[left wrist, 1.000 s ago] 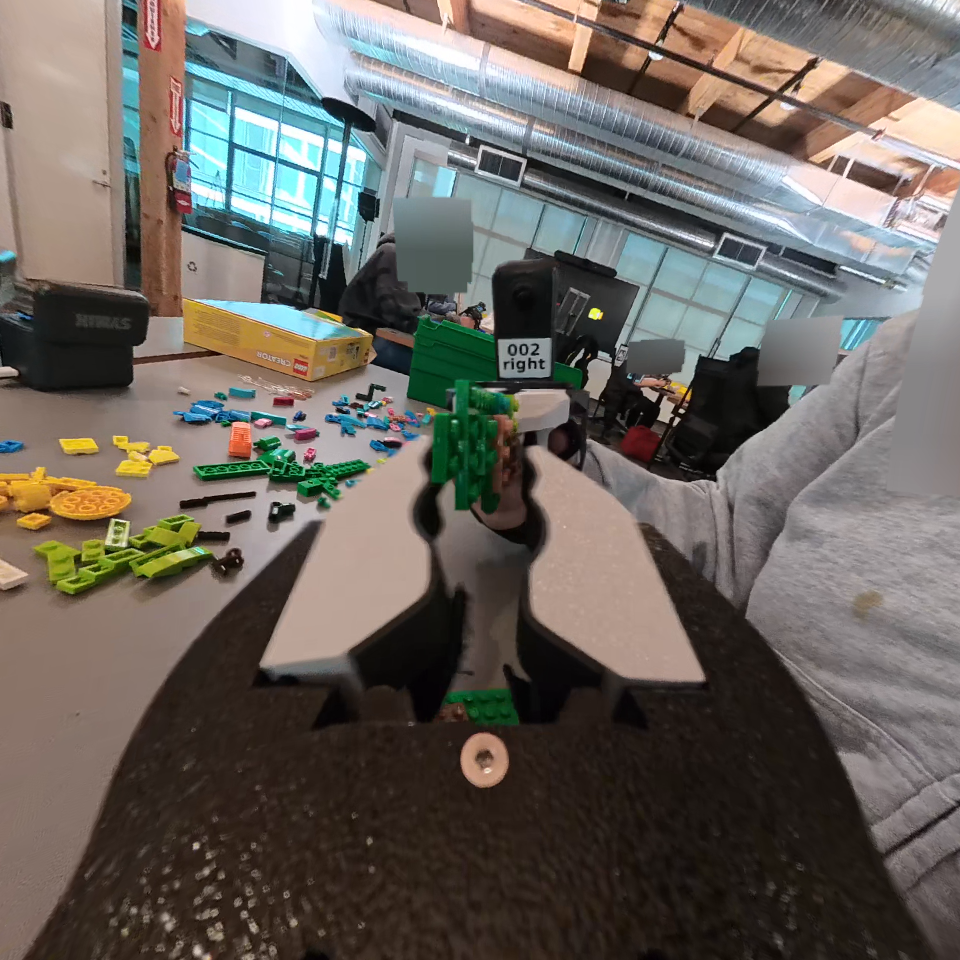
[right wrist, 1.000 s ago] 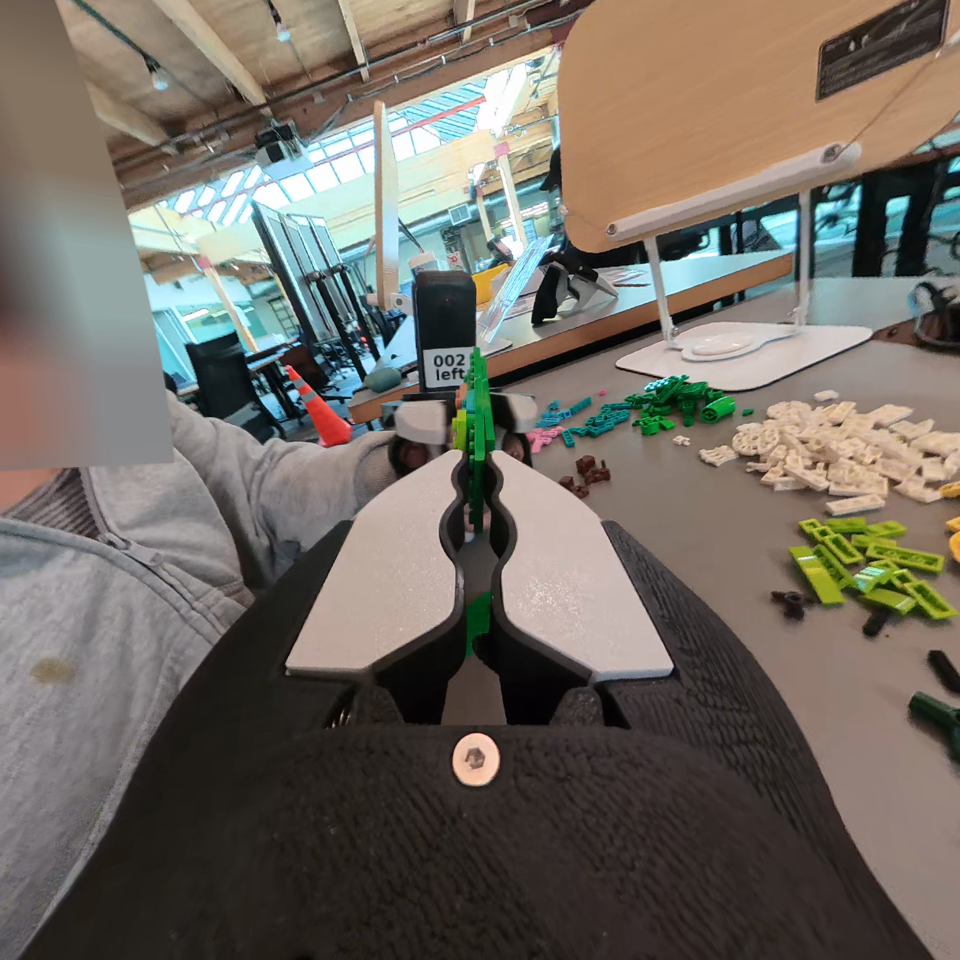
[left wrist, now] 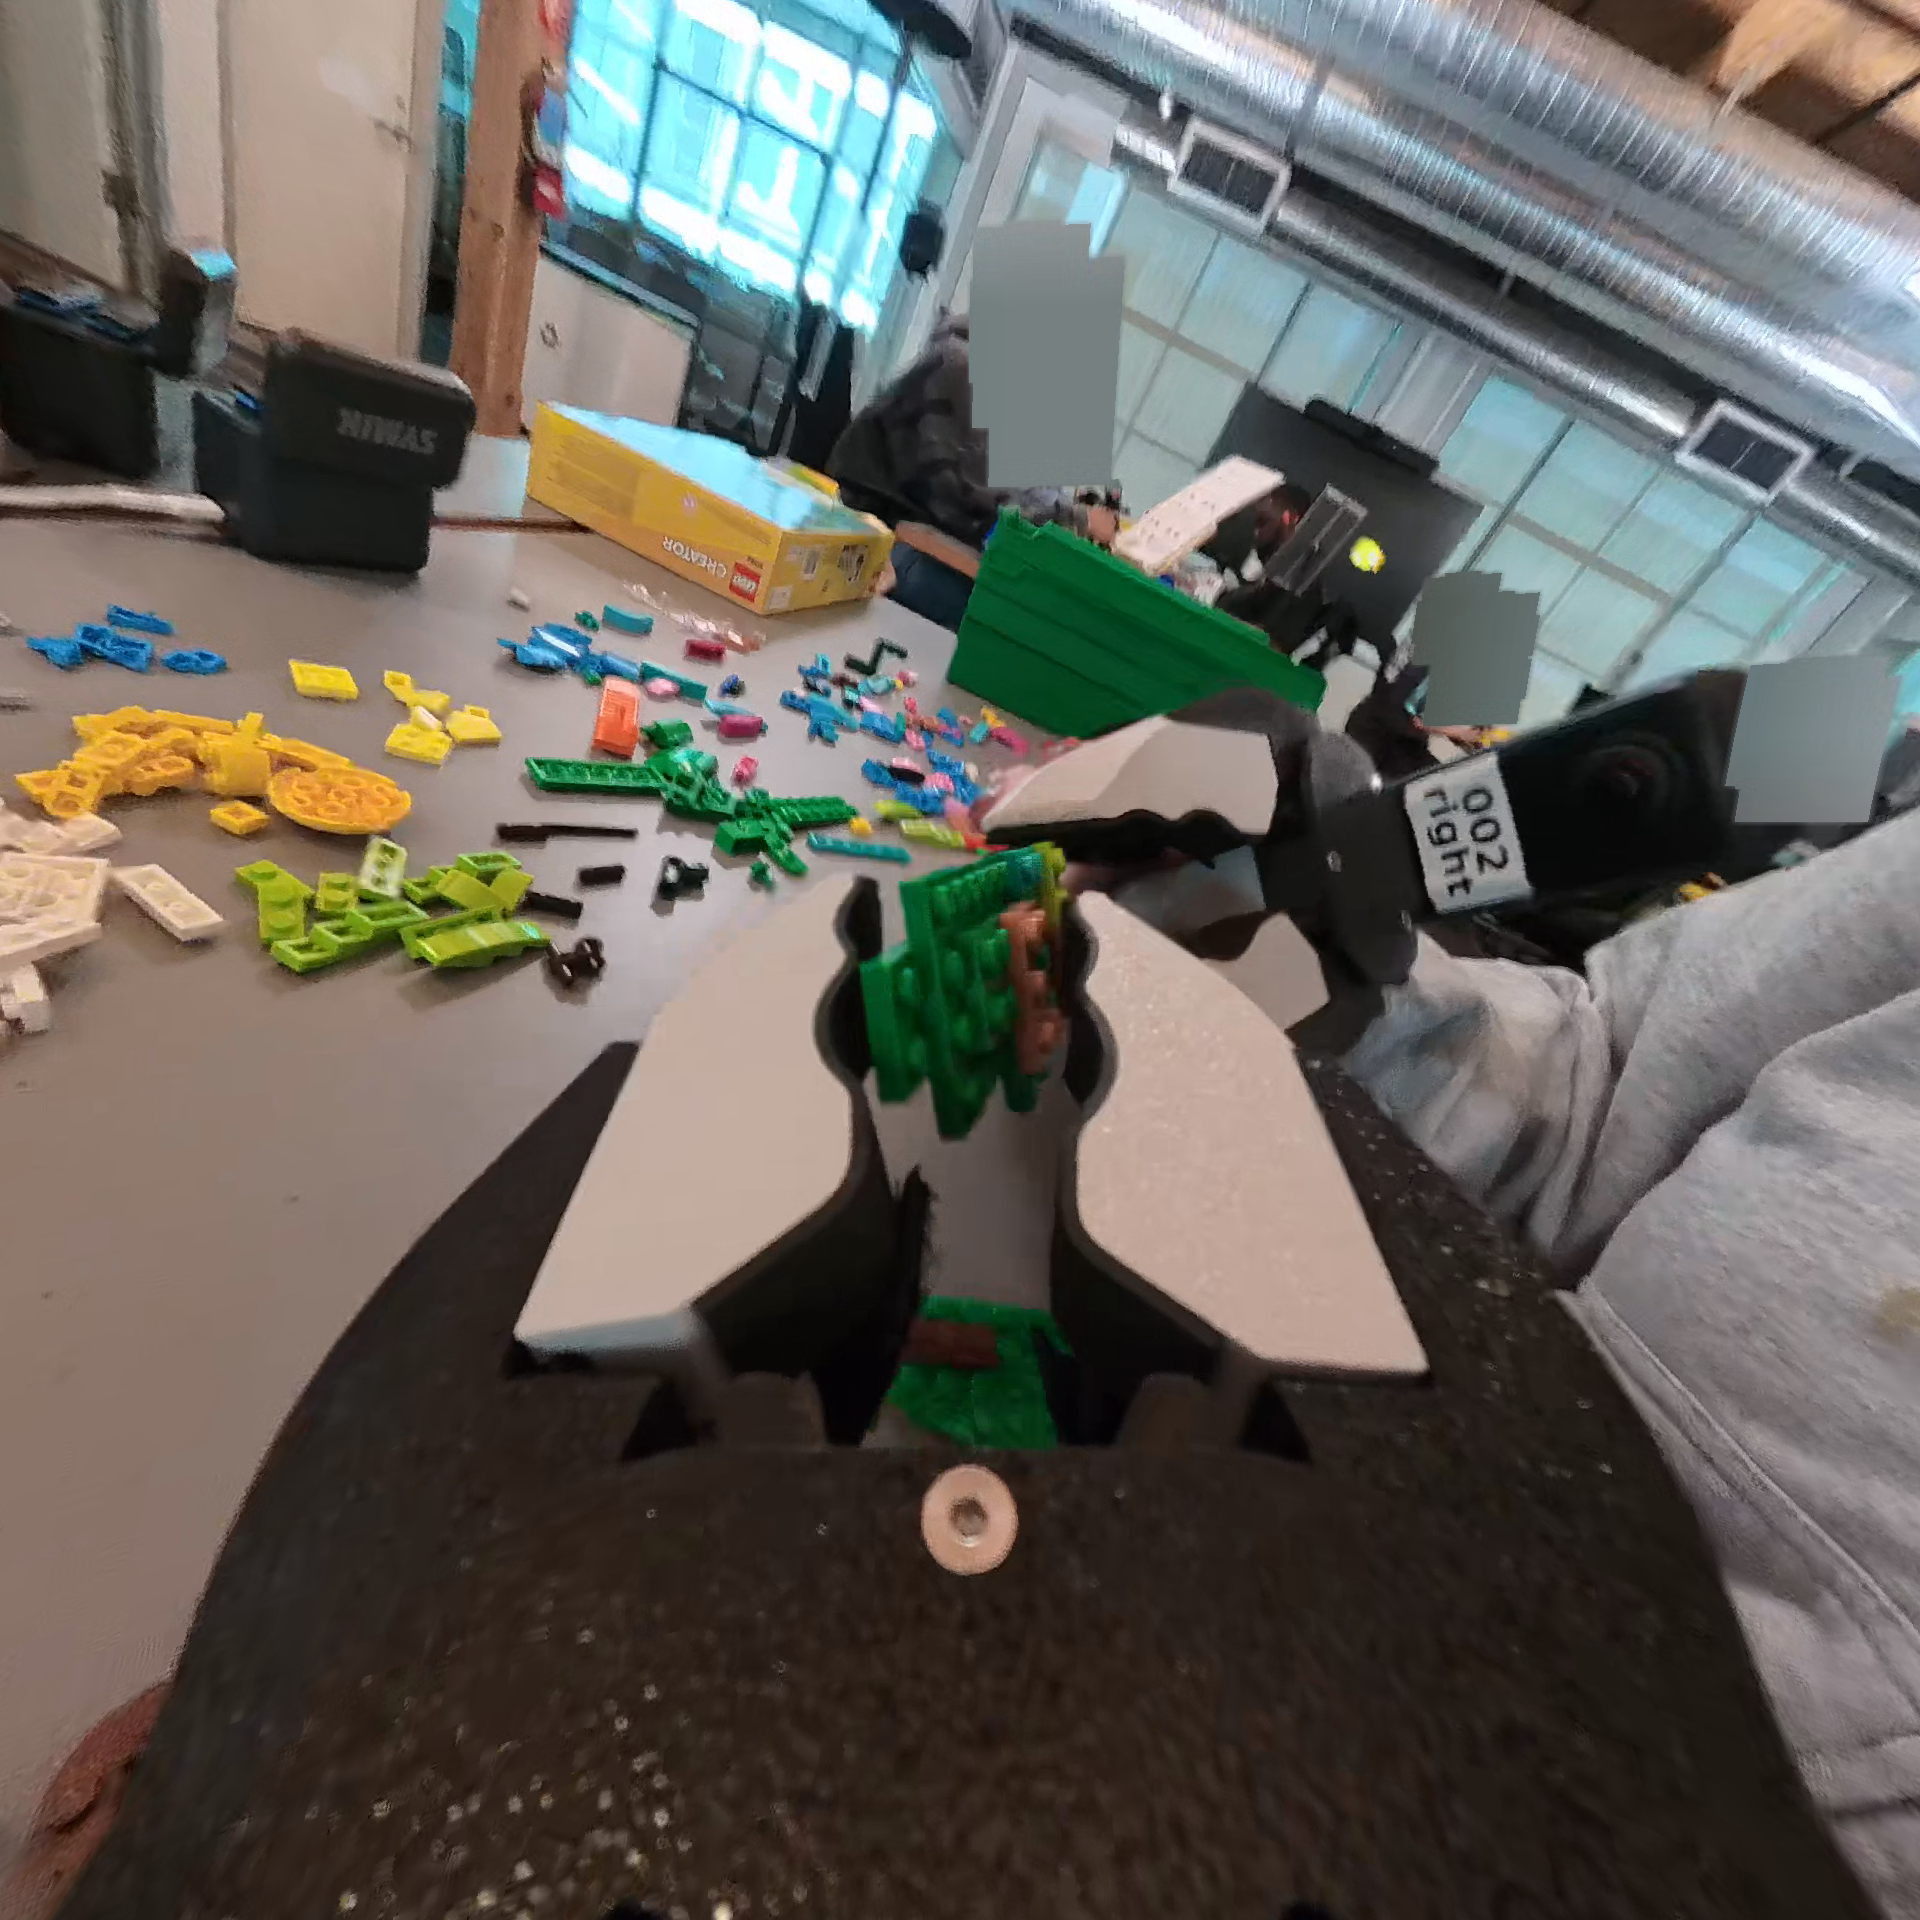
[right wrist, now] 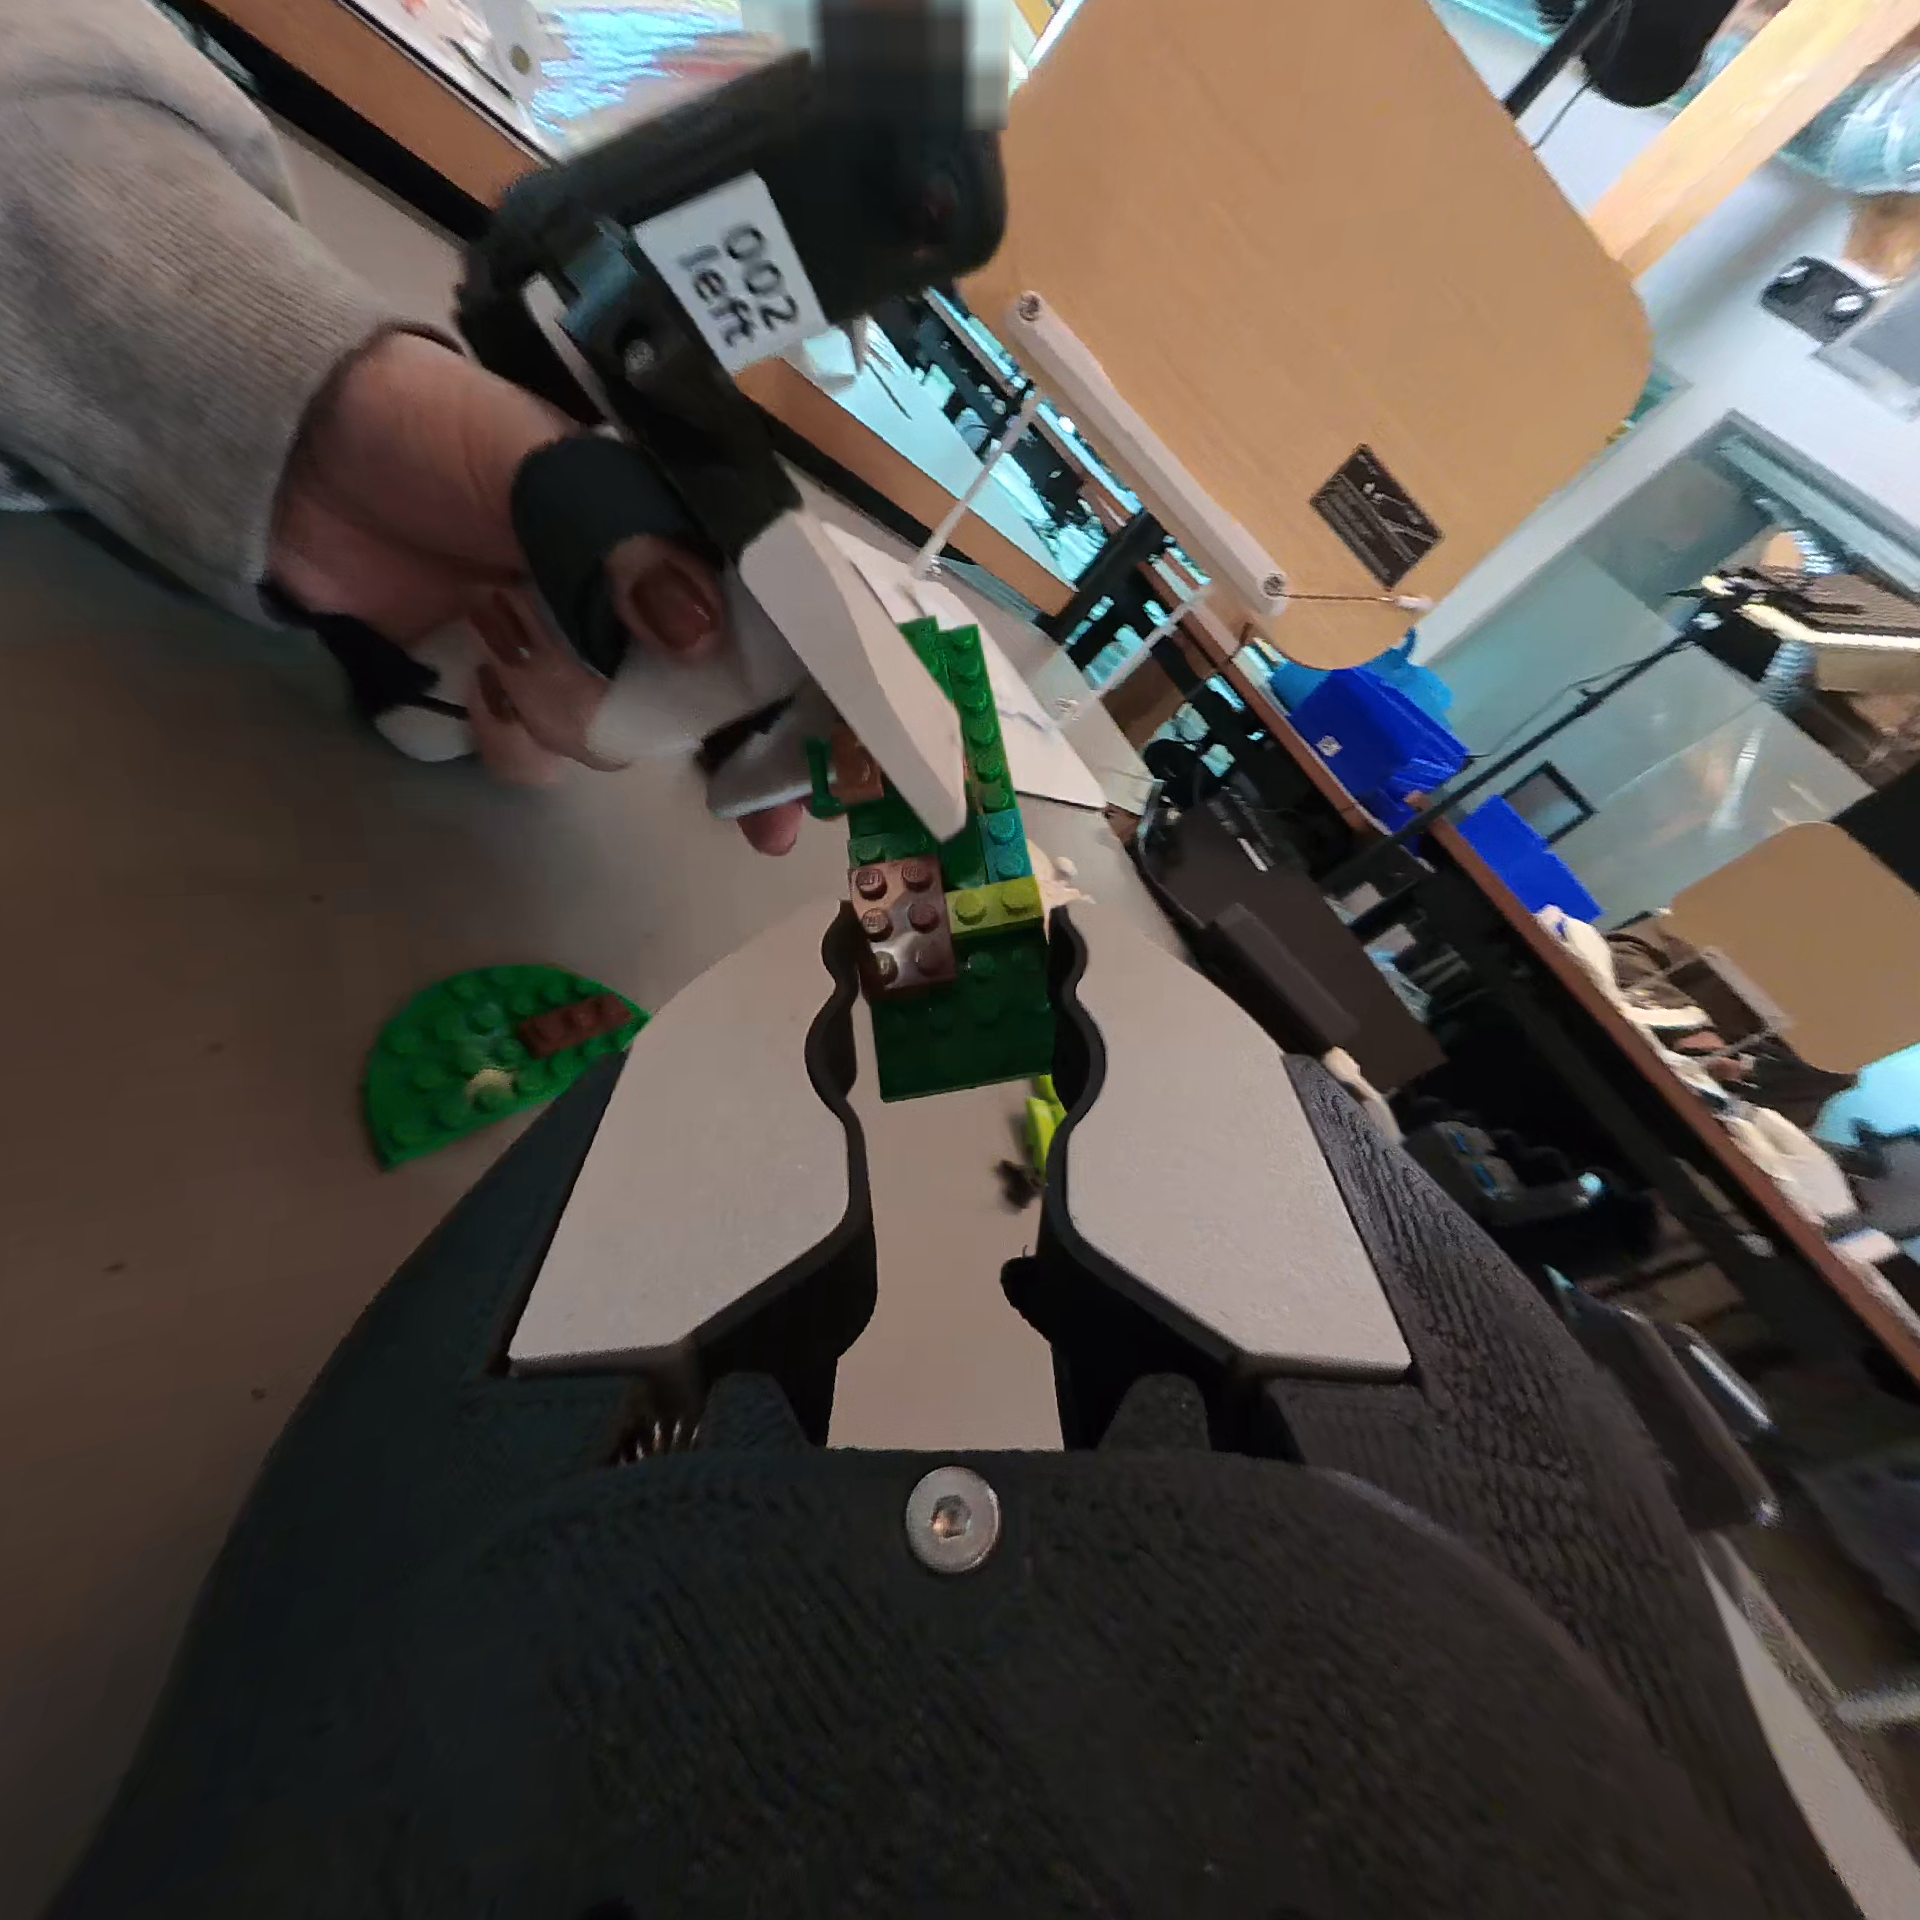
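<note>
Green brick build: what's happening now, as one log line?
left gripper: grips green brick build | right gripper: fingers either side of build, contact unclear | half-round green plate: on table

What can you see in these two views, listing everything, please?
green brick assembly: one, green with brown, teal and lime bricks, off the table between both grippers' fingertips
half-round plate: one, green with a brown brick, on the table
loose bricks: many, in yellow, lime, blue, green and white groups, across the table
box: one, yellow, far table edge
bins: green, stacked, beside the box
case: one, black, far left
table: grey
left gripper: grey fingers either side of the assembly
right gripper: assembly between its tips
hand: grey sleeve, holding the left gripper
</note>
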### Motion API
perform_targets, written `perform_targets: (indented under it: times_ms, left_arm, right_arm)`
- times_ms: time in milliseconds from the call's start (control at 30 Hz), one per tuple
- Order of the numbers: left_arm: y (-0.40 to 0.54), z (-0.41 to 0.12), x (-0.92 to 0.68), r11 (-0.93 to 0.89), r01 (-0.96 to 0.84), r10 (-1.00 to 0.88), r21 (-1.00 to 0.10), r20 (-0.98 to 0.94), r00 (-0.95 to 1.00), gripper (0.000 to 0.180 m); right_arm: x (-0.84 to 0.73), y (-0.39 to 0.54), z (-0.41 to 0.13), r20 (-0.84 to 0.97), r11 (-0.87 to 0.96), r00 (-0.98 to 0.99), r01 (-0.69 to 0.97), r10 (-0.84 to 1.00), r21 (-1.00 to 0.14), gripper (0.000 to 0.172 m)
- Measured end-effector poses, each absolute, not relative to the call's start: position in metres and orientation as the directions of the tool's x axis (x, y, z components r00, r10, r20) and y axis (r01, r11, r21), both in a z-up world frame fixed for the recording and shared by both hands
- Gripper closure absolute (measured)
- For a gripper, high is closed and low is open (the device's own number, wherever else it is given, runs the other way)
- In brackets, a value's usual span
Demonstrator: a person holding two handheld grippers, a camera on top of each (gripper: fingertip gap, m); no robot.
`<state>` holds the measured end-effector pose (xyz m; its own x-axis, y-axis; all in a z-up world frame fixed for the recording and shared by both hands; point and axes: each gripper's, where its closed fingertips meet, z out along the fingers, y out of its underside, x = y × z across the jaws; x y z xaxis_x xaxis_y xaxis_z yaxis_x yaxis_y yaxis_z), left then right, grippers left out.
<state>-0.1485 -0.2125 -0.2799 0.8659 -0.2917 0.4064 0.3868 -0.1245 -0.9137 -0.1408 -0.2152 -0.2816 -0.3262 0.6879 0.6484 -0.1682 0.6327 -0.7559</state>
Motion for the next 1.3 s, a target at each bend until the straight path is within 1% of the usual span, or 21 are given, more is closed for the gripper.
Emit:
perform_targets:
  times_ms: [100,167,200,233,333,367,400,567,633,667,733,800,1000,1033,1067,1100,1167,1300]
  left_arm:
    - [-0.214,-0.282,-0.141,-0.174,0.422,-0.359,-0.89,0.456,0.814,0.16]
    - [-0.213,-0.284,-0.14,-0.191,0.418,-0.342,-0.888,0.459,0.82,0.164]
    - [-0.212,-0.286,-0.141,-0.197,0.403,-0.321,-0.894,0.448,0.834,0.164]
    - [-0.212,-0.288,-0.143,-0.203,0.395,-0.297,-0.896,0.44,0.847,0.164]
    - [-0.211,-0.294,-0.148,-0.224,0.401,-0.25,-0.888,0.45,0.857,0.164]
    - [-0.211,-0.295,-0.149,-0.232,0.407,-0.244,-0.883,0.458,0.855,0.164]
    - [-0.212,-0.295,-0.15,-0.232,0.409,-0.243,-0.882,0.46,0.854,0.164]
    - [-0.212,-0.293,-0.143,-0.224,0.347,-0.27,-0.911,0.4,0.876,0.164]
    - [-0.211,-0.292,-0.143,-0.212,0.332,-0.261,-0.919,0.381,0.887,0.164]
    - [-0.211,-0.291,-0.144,-0.206,0.355,-0.256,-0.912,0.401,0.88,0.164]
    - [-0.211,-0.289,-0.146,-0.194,0.405,-0.235,-0.893,0.443,0.865,0.164]
    - [-0.21,-0.288,-0.148,-0.184,0.432,-0.221,-0.883,0.466,0.857,0.165]
    - [-0.21,-0.286,-0.155,-0.159,0.522,-0.196,-0.838,0.545,0.815,0.166]
    - [-0.211,-0.285,-0.162,-0.138,0.566,-0.192,-0.813,0.582,0.79,0.164]
    - [-0.212,-0.282,-0.161,-0.145,0.64,-0.226,-0.754,0.655,0.721,0.164]
    - [-0.213,-0.284,-0.163,-0.143,0.654,-0.225,-0.743,0.668,0.709,0.165]
    - [-0.213,-0.286,-0.162,-0.159,0.613,-0.214,-0.774,0.633,0.744,0.164]
    - [-0.21,-0.29,-0.166,-0.142,0.52,-0.147,-0.842,0.537,0.831,0.164]
  right_arm:
    - [-0.139,-0.219,-0.285,0.605,0.596,-0.38,-0.158,0.699,-0.788,0.138]
    - [-0.141,-0.216,-0.289,0.609,0.608,-0.379,-0.138,0.697,-0.782,0.138]
    - [-0.142,-0.215,-0.291,0.635,0.634,-0.36,-0.139,0.683,-0.761,0.138]
    - [-0.143,-0.215,-0.292,0.681,0.677,-0.325,-0.146,0.656,-0.721,0.139]
    - [-0.147,-0.216,-0.296,0.834,0.825,-0.209,-0.153,0.511,-0.544,0.14]
    - [-0.149,-0.216,-0.298,0.86,0.853,-0.186,-0.141,0.476,-0.502,0.14]
    - [-0.15,-0.216,-0.298,0.869,0.864,-0.173,-0.129,0.464,-0.487,0.14]
    - [-0.153,-0.214,-0.301,0.807,0.812,-0.22,-0.092,0.549,-0.577,0.137]
    - [-0.153,-0.213,-0.301,0.81,0.815,-0.214,-0.088,0.546,-0.572,0.137]
    - [-0.154,-0.212,-0.3,0.823,0.828,-0.197,-0.08,0.533,-0.555,0.137]
    - [-0.157,-0.209,-0.298,0.863,0.867,-0.141,-0.056,0.485,-0.496,0.137]
    - [-0.16,-0.207,-0.296,0.911,0.912,-0.076,-0.037,0.405,-0.409,0.137]
    - [-0.162,-0.207,-0.289,0.974,0.977,0.079,-0.008,0.211,-0.211,0.136]
    - [-0.16,-0.213,-0.284,0.979,0.988,0.13,-0.034,0.156,-0.153,0.149]
    - [-0.159,-0.217,-0.283,0.983,0.998,0.173,-0.026,0.066,-0.063,0.152]
    - [-0.16,-0.219,-0.285,0.982,0.999,0.188,-0.023,0.027,-0.023,0.154]
    - [-0.161,-0.217,-0.288,0.98,0.992,0.159,-0.059,0.117,-0.109,0.151]
    - [-0.164,-0.212,-0.294,0.956,0.958,0.076,-0.068,0.282,-0.277,0.147]
